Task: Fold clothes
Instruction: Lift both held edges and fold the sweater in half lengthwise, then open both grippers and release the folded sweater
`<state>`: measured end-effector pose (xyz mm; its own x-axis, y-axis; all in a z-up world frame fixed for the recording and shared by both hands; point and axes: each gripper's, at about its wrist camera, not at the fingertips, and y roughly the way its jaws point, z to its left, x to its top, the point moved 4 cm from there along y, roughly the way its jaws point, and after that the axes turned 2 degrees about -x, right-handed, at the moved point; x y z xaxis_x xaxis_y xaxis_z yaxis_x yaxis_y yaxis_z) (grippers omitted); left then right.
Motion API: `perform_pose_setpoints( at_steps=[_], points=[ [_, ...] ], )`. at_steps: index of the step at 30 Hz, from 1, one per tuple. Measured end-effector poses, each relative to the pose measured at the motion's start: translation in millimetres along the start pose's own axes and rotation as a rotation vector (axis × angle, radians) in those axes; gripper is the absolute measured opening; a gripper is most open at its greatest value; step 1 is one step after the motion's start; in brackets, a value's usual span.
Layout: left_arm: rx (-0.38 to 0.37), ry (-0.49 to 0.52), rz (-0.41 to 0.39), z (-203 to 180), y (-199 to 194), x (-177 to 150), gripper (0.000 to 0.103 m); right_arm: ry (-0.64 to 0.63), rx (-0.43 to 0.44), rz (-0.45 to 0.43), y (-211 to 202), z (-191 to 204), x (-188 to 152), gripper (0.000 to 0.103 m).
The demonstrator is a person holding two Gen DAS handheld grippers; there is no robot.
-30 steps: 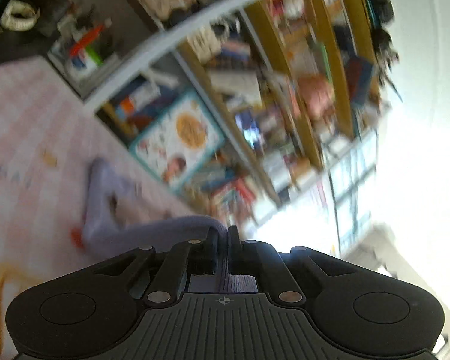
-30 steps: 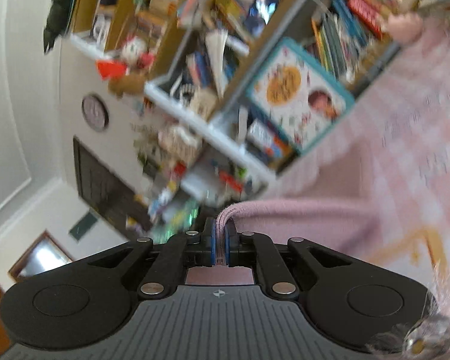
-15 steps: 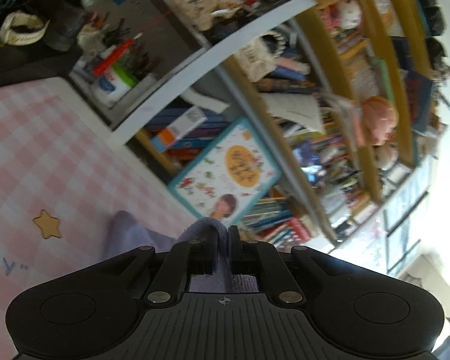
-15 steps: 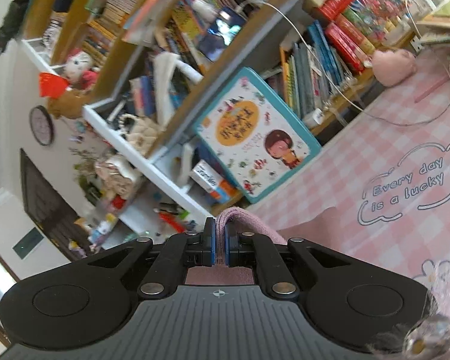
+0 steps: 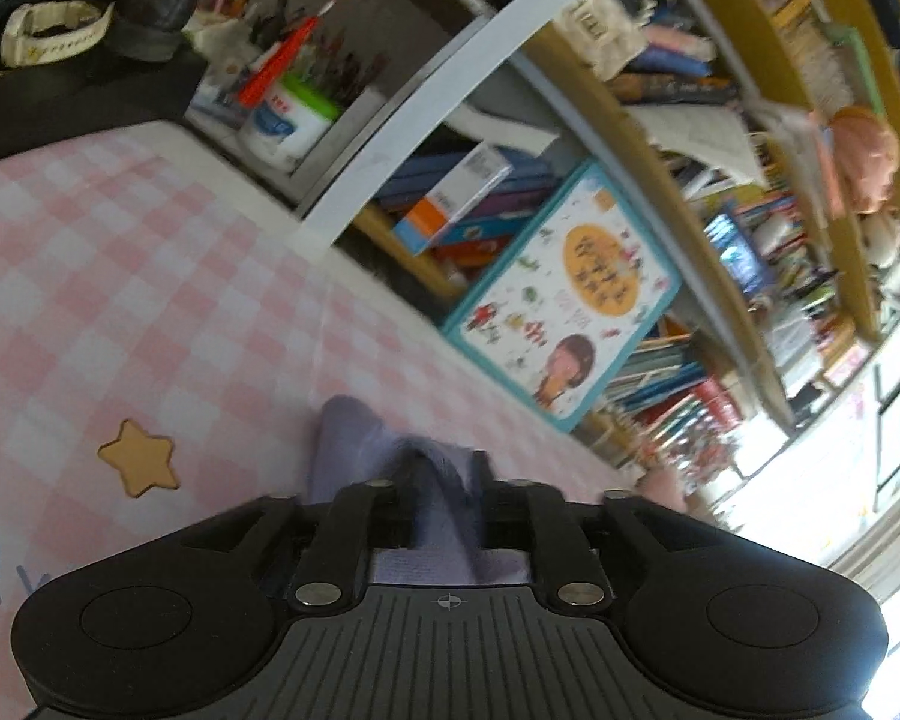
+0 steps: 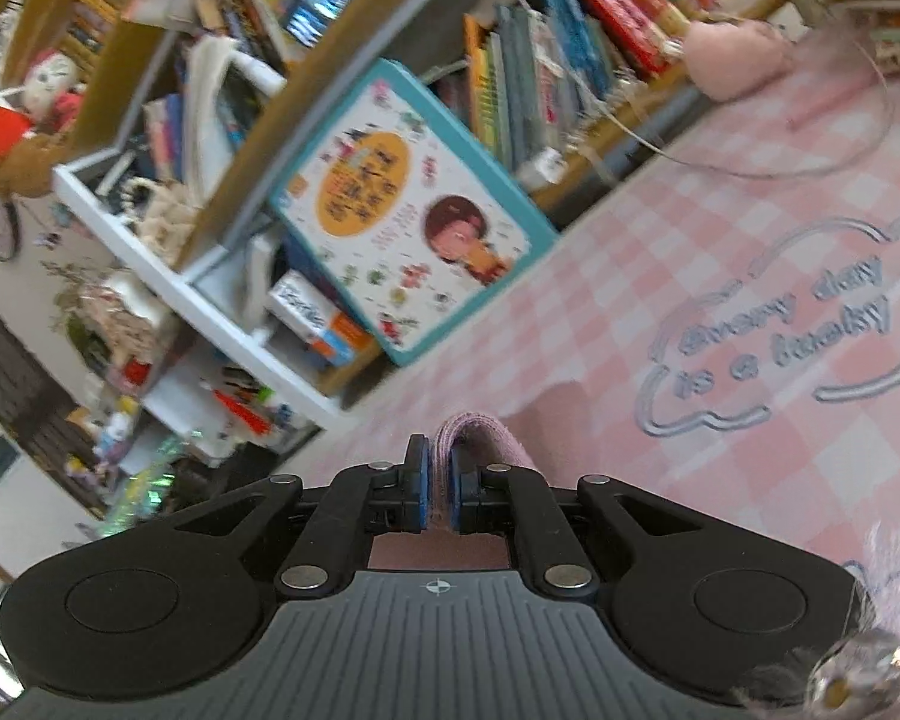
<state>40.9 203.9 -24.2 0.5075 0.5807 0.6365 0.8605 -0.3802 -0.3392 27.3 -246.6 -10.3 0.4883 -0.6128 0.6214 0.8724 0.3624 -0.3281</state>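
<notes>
The garment (image 6: 480, 441), pink in the right wrist view and purplish in the left (image 5: 390, 450), sits at lower centre of both frames on the pink checked counter (image 5: 150, 300). The left tongs (image 5: 447, 480) are opening with cloth loose between them. The right tongs (image 6: 441, 480) are opening, the fold still between their blue pads (image 6: 421, 495). A picture book (image 6: 402, 210) leans on the bookshelf (image 6: 222, 138) behind.

The garment (image 6: 546, 420) is a soft knit, pink in the right view and lilac (image 5: 360, 438) in the left. It lies bunched on the checked tabletop (image 5: 150, 276) near its back edge, a raised fold at each end.
</notes>
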Motion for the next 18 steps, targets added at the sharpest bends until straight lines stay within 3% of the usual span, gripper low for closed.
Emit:
perform_pose_setpoints(
  at_steps=[2, 6, 9, 11, 13, 14, 18],
  points=[
    [0.008, -0.013, -0.005, 2, -6, 3, 0.044, -0.019, -0.04, -0.02, -5, -5, -1, 0.033],
    [-0.017, 0.042, -0.068, -3, -33, 11, 0.05, -0.068, -0.085, -0.048, -26, -11, 1, 0.035],
    [-0.03, 0.166, -0.085, -21, -46, 7, 0.05, -0.185, -0.141, -0.045, -41, -3, -1, 0.034],
    [-0.023, 0.265, -0.068, -36, -40, -3, 0.046, -0.254, -0.153, -0.039, -45, 6, -4, 0.022],
    [-0.013, 0.366, -0.05, -51, -34, -14, 0.045, -0.326, -0.15, -0.029, -44, 20, -10, 0.018],
    [-0.008, 0.416, -0.041, -59, -31, -19, 0.039, -0.368, -0.151, -0.021, -40, 27, -13, 0.014],
    [0.014, 0.516, 0.029, -72, -2, -38, 0.036, -0.534, -0.162, 0.014, -21, 55, -26, 0.01]
  ],
)
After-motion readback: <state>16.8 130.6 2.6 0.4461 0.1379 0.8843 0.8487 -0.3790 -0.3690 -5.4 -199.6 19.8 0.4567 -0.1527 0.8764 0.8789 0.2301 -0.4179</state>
